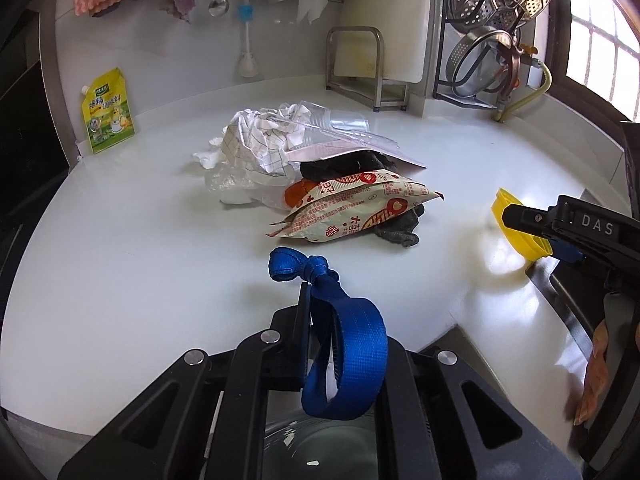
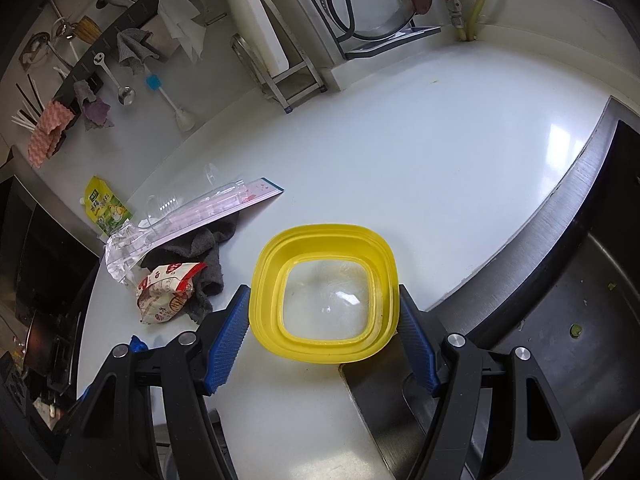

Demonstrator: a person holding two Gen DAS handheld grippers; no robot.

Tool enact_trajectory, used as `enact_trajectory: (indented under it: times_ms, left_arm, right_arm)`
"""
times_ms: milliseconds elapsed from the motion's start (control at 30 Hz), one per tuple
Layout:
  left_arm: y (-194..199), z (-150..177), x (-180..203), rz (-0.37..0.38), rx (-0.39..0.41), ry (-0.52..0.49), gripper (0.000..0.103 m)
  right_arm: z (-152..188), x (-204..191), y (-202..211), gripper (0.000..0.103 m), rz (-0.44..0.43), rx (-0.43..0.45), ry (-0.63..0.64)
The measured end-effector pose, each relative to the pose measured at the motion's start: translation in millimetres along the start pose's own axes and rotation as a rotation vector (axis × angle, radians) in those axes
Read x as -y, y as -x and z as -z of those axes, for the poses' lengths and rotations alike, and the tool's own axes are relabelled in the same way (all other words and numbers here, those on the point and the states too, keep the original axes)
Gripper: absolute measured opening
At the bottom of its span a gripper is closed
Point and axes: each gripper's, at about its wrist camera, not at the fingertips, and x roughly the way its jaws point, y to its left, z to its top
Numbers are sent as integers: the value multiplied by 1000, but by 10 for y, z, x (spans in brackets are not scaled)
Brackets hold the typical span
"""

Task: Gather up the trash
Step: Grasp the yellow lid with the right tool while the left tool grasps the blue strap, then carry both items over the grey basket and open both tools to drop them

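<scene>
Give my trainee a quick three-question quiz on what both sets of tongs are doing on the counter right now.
1. True or false: the right tongs straddle the yellow container with a finger on each side.
2. What do the left tongs hold? A) a knotted blue strap B) a paper cup C) a spoon
3. Fill in: the snack wrapper lies on top of a dark grey ____.

Key: 1 true. 2 A, the blue strap is pinched between shut fingers. 3 cloth, in the pile with crumpled paper and a clear plastic cup.
</scene>
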Motion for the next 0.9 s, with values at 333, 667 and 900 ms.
enact_trajectory:
  times_ms: [333,667,900]
  left_arm:
    - [483,255,-256,25,51,-53,10]
    - [695,559,-652,94,9,-24,10]
    - [824,767,-664,137,8,-47,10]
  right_arm:
    - [121,-241,227,68,31,84,74]
    - [1023,-549,1025,68,59,193,94]
    - [1980,-630,1270,68,78,165,23]
